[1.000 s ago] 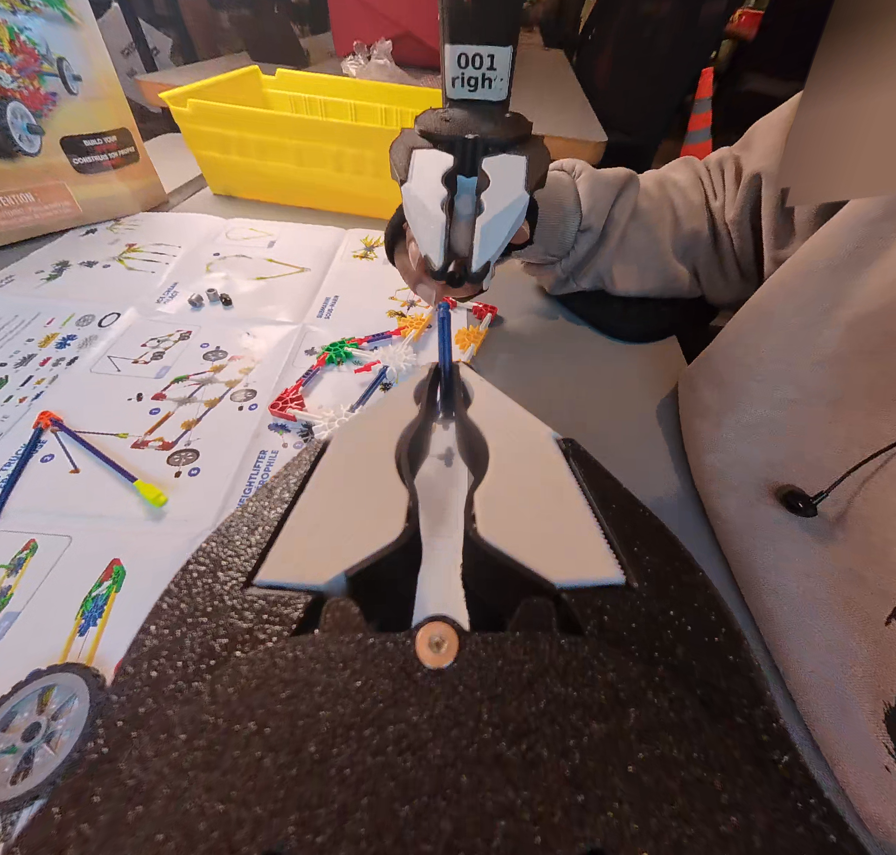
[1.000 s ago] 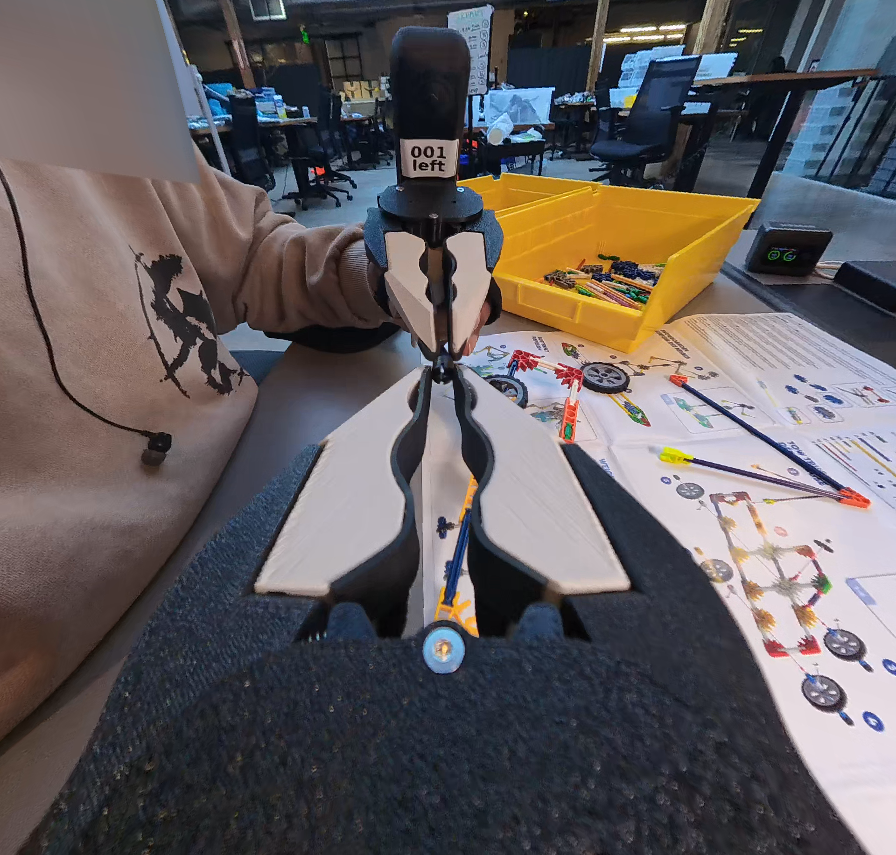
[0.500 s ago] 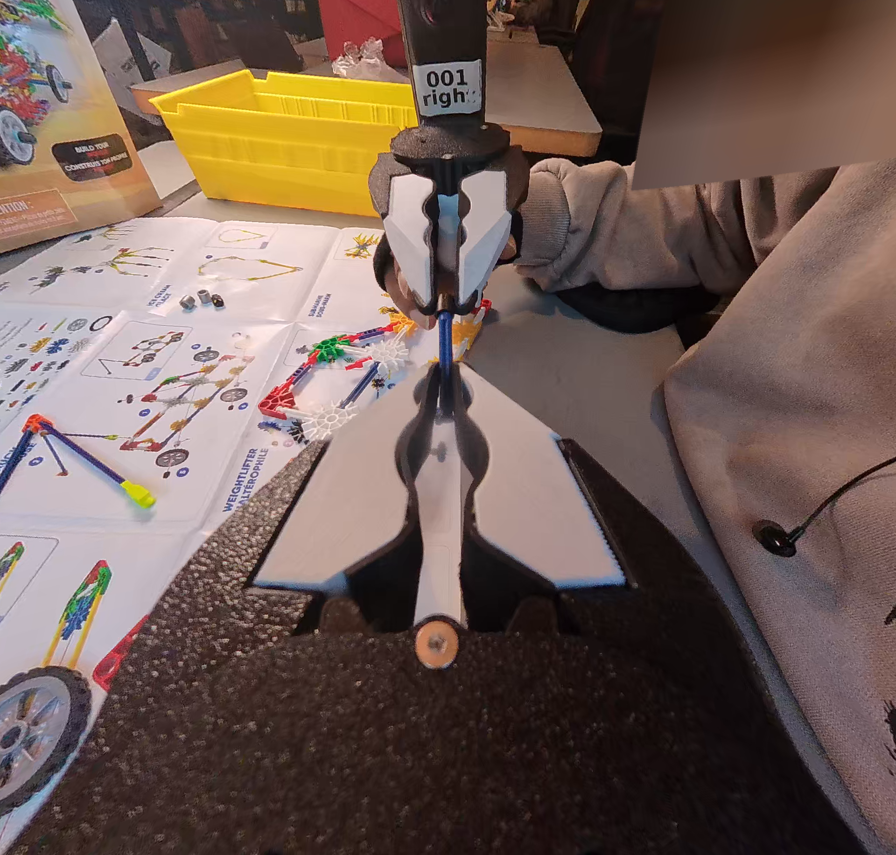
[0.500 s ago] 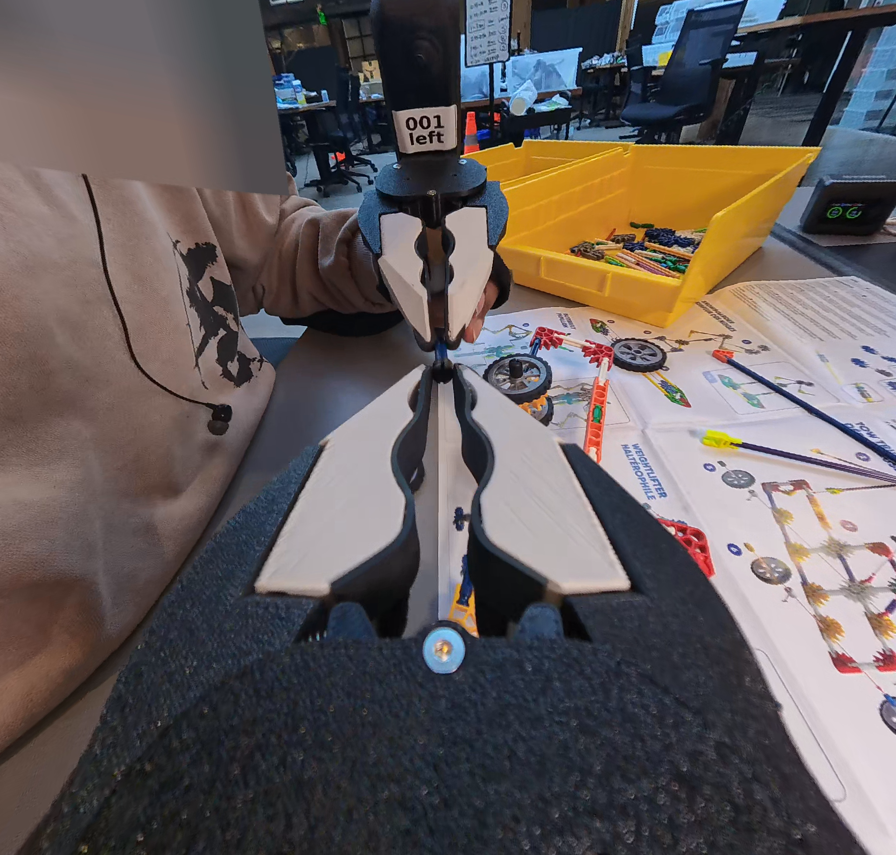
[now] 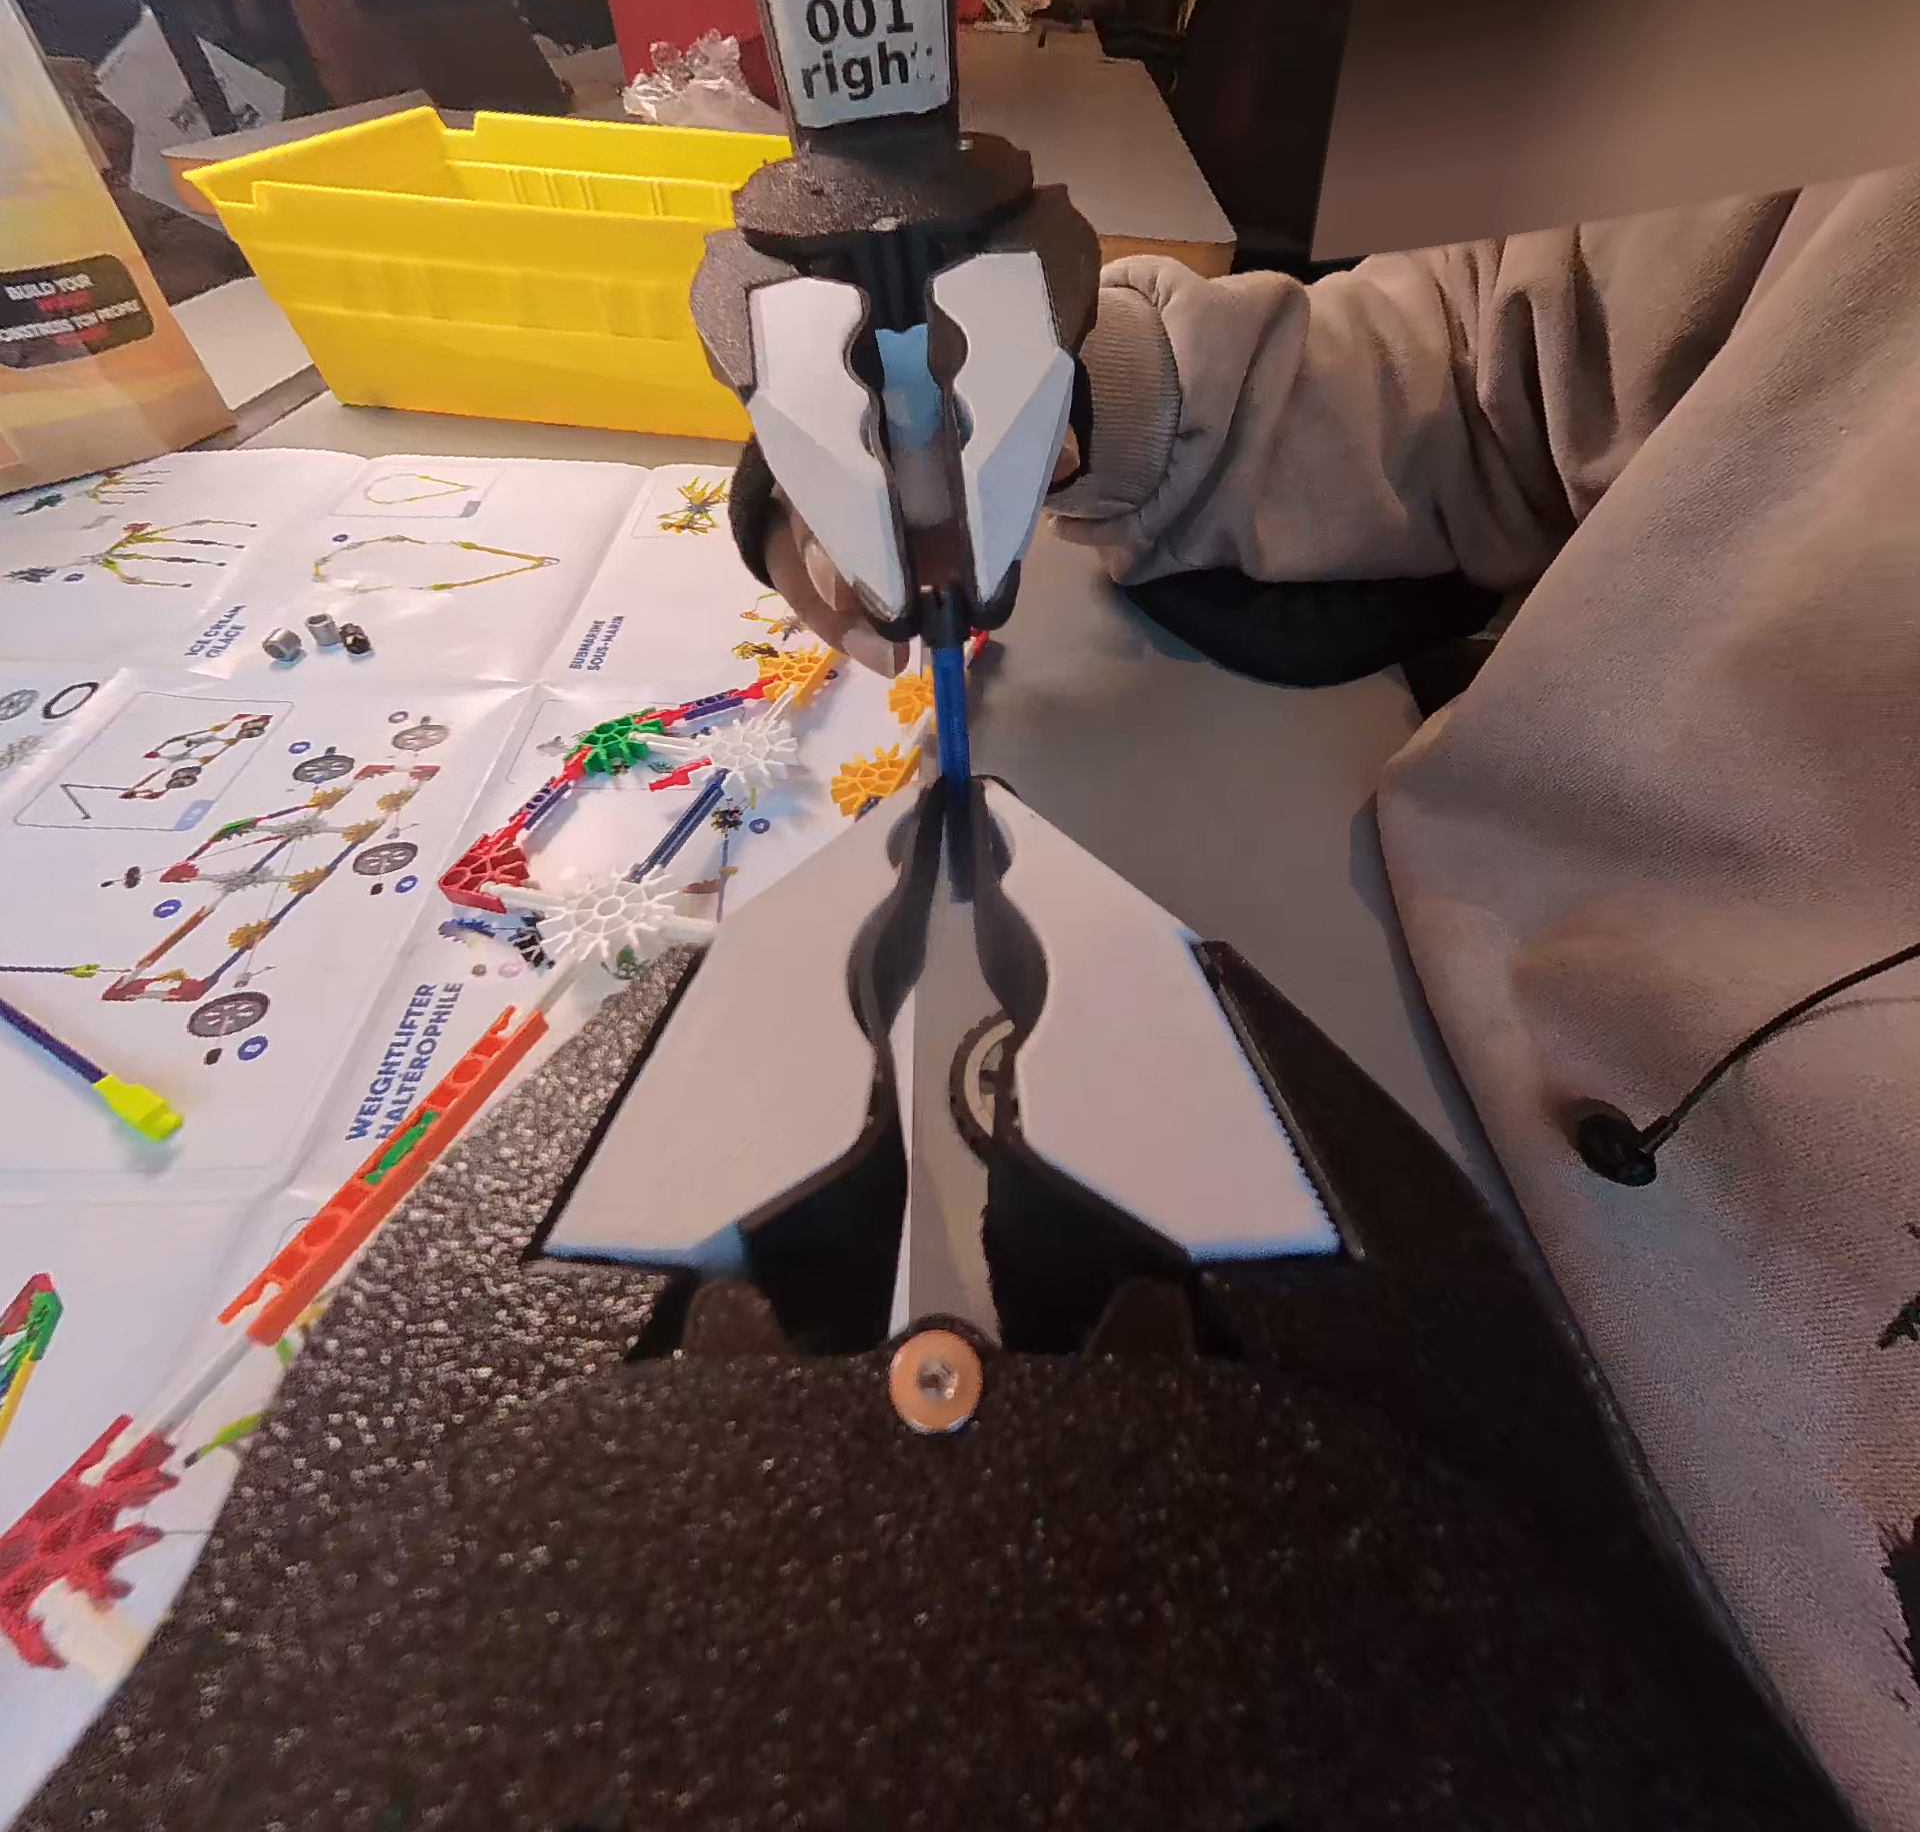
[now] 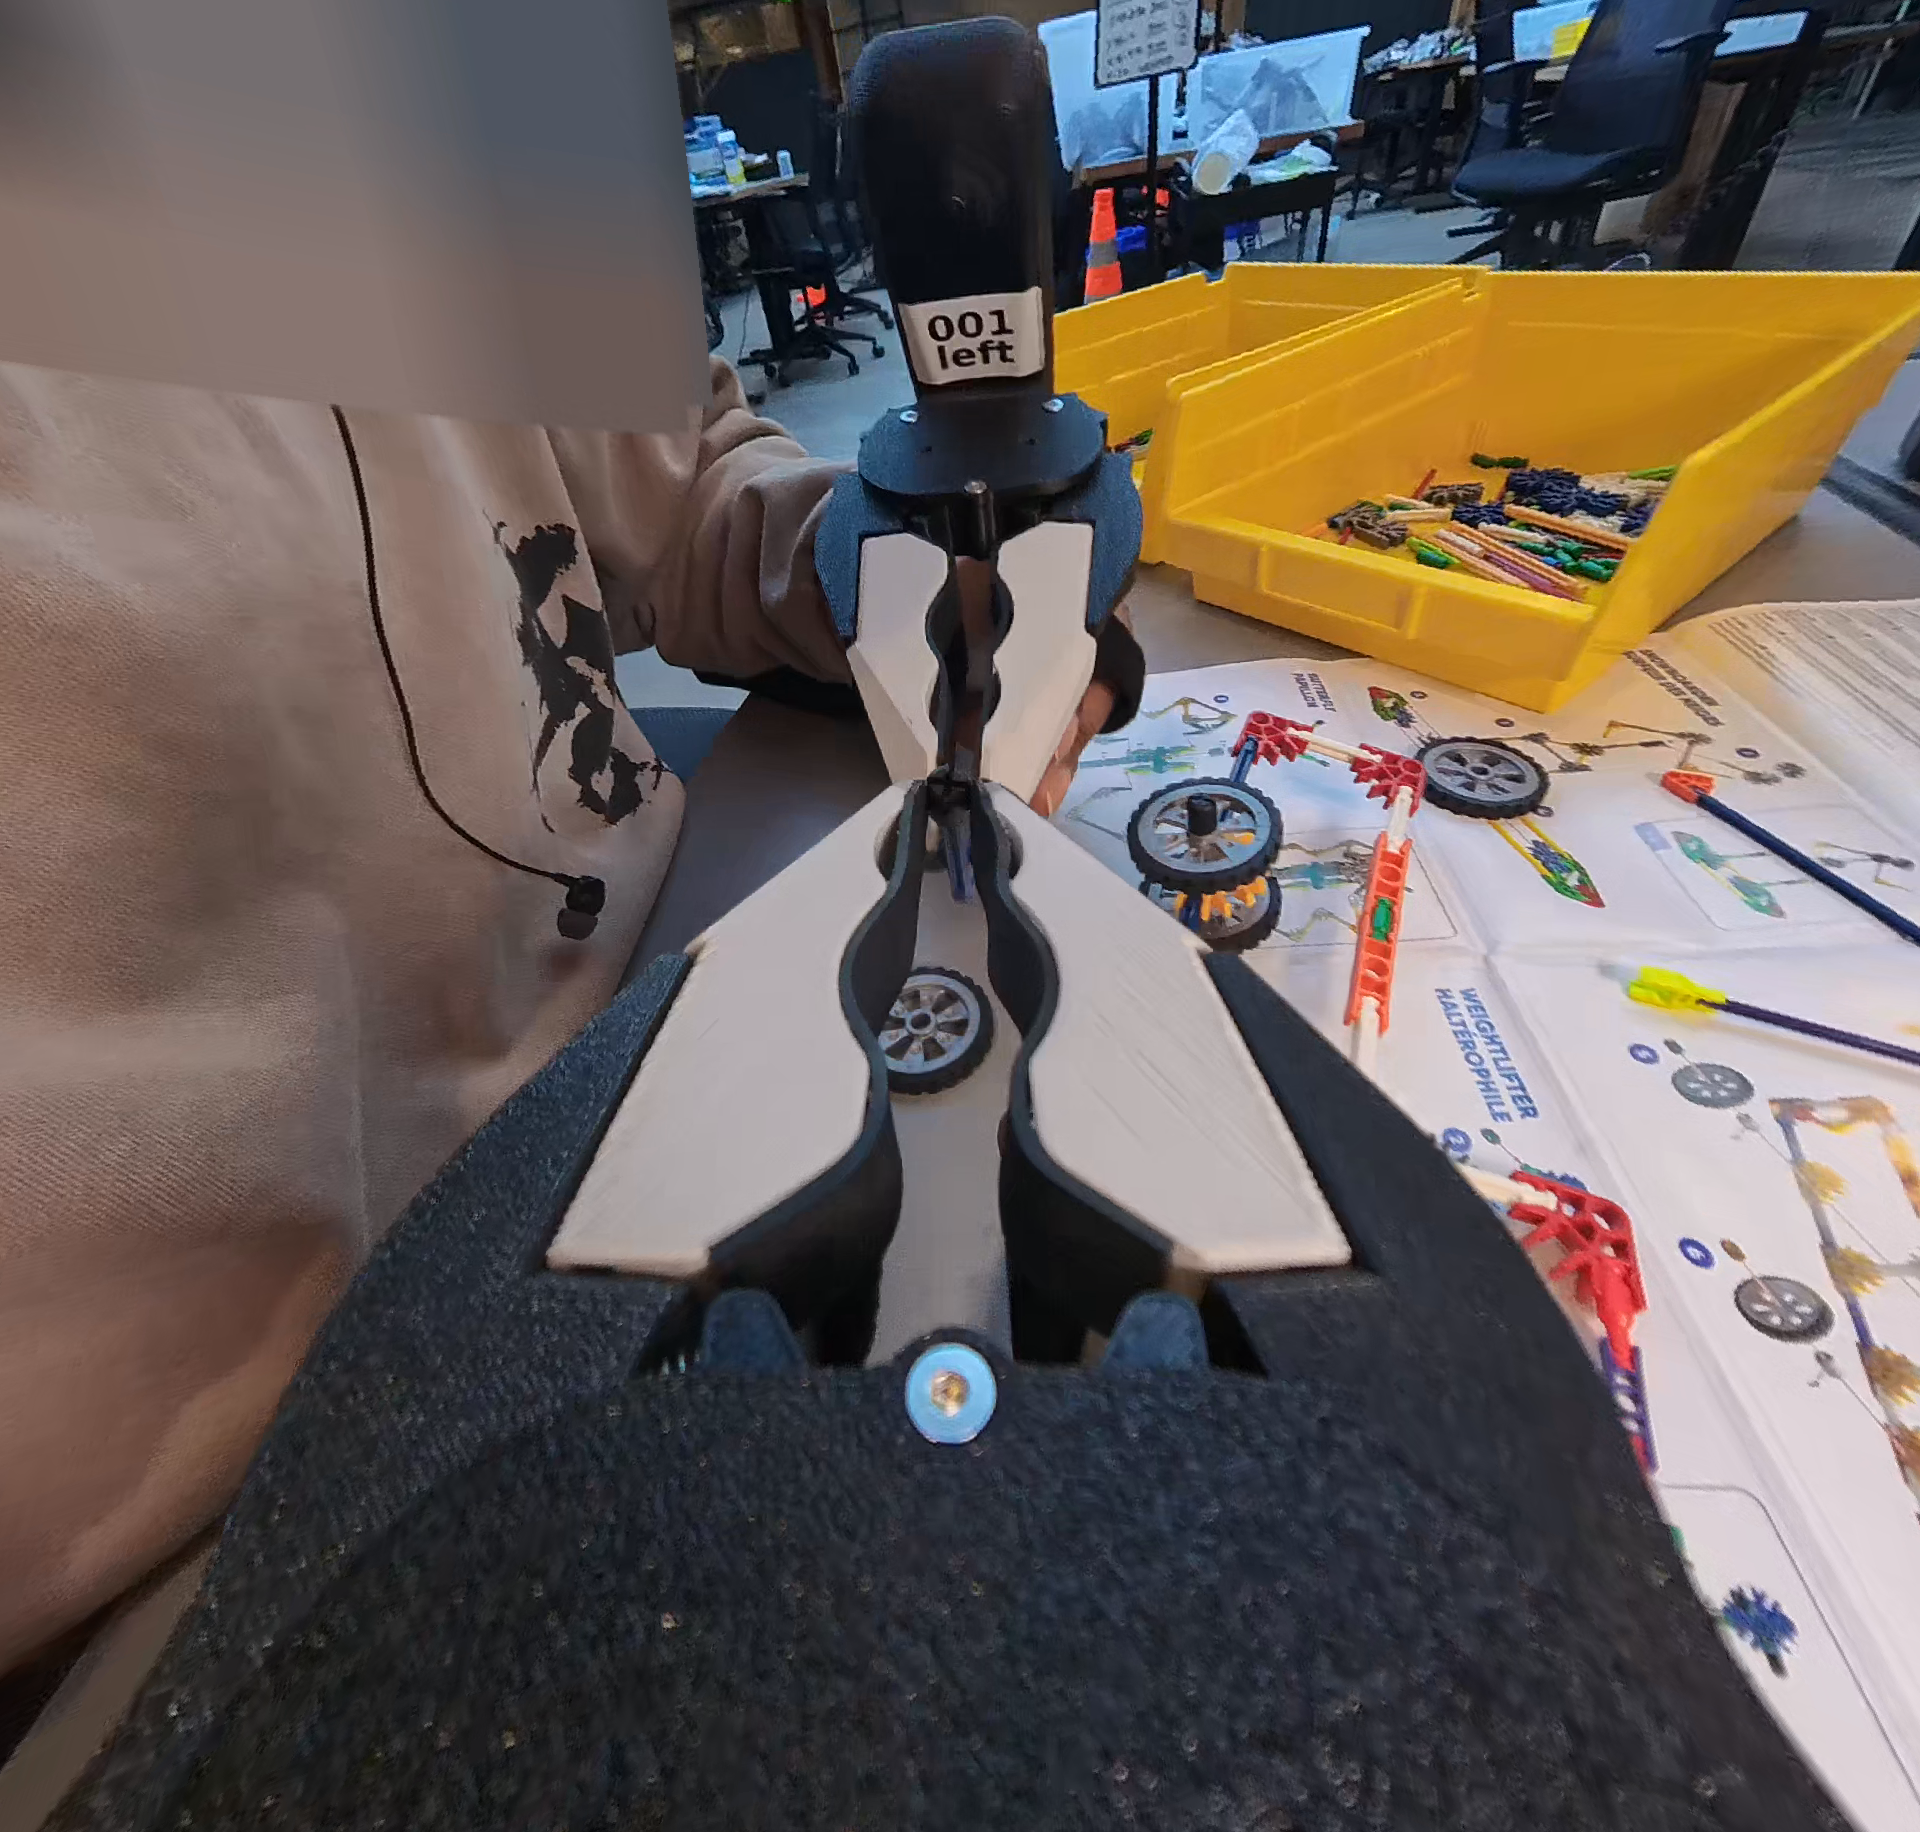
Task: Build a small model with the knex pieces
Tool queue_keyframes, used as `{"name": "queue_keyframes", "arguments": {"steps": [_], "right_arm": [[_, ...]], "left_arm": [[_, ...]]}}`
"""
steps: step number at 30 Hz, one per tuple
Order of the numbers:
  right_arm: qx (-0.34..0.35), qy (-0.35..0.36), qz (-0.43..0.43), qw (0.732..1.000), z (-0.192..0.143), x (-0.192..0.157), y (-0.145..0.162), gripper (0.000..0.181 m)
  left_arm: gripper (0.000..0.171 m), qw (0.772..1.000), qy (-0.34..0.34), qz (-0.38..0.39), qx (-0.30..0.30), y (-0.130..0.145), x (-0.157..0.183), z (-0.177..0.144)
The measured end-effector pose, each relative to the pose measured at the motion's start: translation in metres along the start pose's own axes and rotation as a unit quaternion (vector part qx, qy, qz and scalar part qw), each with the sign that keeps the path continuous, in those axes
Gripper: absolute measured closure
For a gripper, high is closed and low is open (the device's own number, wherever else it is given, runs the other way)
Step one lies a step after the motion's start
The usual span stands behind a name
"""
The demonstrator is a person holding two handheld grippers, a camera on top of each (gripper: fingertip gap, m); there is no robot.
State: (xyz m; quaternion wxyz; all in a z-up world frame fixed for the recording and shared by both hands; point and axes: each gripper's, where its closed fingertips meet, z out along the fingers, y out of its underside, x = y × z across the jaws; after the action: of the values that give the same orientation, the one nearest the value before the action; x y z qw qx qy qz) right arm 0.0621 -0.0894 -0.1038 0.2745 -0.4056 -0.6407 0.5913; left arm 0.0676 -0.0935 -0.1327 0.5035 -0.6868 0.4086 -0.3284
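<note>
My left gripper (image 5: 951,795) is shut on one end of a thin blue rod (image 5: 951,712). My right gripper (image 5: 940,608) faces it tip to tip and is shut on the rod's other end, where a small black piece (image 5: 940,600) sits. In the right wrist view the right gripper (image 6: 951,795) pinches the black piece (image 6: 948,790), and a bit of the blue rod (image 6: 961,863) shows between its fingers. The left gripper (image 6: 961,748) stands just beyond, almost touching. Both are held above the grey table, in front of a person in a beige hoodie.
A printed instruction sheet (image 5: 312,795) covers the table. On it lie a rod-and-connector frame (image 5: 613,909), a wheeled assembly (image 6: 1205,837), an orange strip (image 6: 1377,920) and a rod with a yellow-green tip (image 6: 1662,987). A loose wheel (image 6: 925,1029) lies under the right gripper. Yellow bins (image 6: 1507,577) stand behind.
Both grippers stay shut on the rod and have drawn closer together. They have shifted over the table, so the loose wheel and the orange strip now show below them.
</note>
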Motion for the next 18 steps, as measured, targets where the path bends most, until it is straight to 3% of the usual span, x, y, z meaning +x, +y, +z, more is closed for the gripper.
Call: {"name": "queue_keyframes", "arguments": {"steps": [5,11,18], "right_arm": [[-0.080,0.019,-0.038,0.996,-0.001,-0.006,0.008,0.176],[-0.215,0.037,-0.045,0.975,-0.016,-0.007,0.044,0.176],[-0.257,0.052,-0.027,0.965,-0.018,-0.009,0.070,0.175]], "left_arm": [[0.170,1.000,0.001,-0.003,-0.027,0.007,0.003,0.016],[0.169,0.994,-0.027,0.001,-0.108,0.034,0.008,0.046],[0.171,0.985,-0.041,0.011,-0.168,0.052,0.011,0.057]]}}
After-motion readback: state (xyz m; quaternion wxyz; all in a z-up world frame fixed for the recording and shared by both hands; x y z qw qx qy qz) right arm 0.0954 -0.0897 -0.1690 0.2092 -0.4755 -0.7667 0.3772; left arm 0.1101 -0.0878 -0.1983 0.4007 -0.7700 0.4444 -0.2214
